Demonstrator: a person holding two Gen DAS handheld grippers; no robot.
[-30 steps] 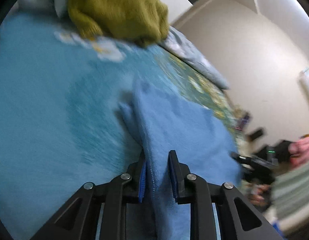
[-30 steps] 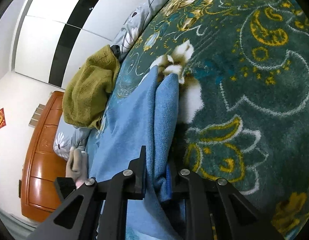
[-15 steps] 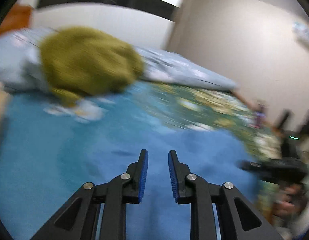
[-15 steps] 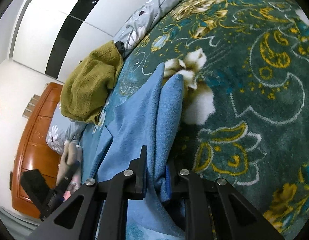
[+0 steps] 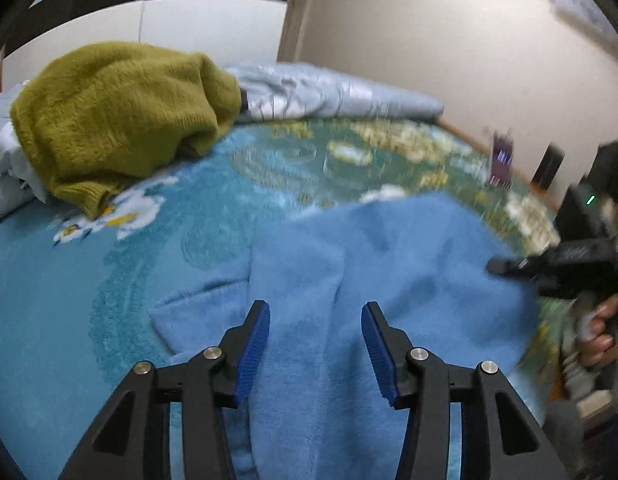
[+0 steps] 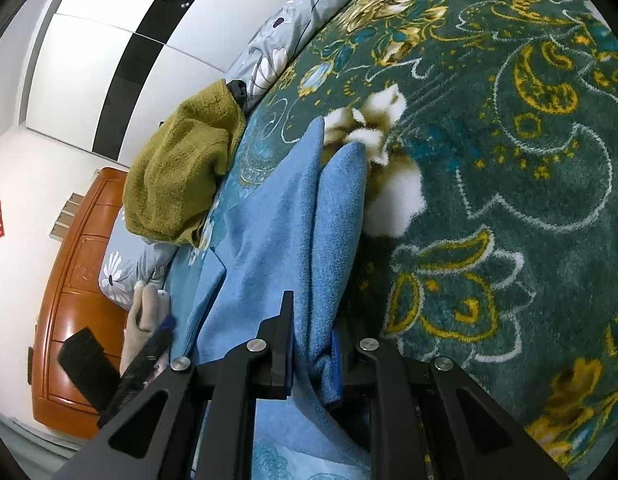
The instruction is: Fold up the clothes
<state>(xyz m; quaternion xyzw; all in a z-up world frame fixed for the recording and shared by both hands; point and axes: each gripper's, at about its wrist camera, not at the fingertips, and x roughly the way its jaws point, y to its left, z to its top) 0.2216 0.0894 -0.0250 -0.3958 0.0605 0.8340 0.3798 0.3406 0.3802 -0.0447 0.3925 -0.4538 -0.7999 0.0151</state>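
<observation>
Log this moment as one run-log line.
task: fold clothes | left gripper: open, over blue cloth | right gripper: shut on blue cloth | green sweater: untouched, behind

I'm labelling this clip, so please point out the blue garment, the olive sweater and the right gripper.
blue garment [image 5: 389, 264]: left wrist view, on its flat upper layer.
olive sweater [image 5: 121, 108]: left wrist view, on the middle of the heap.
right gripper [image 6: 311, 350]: right wrist view, between its fingertips, shut on blue cloth.
</observation>
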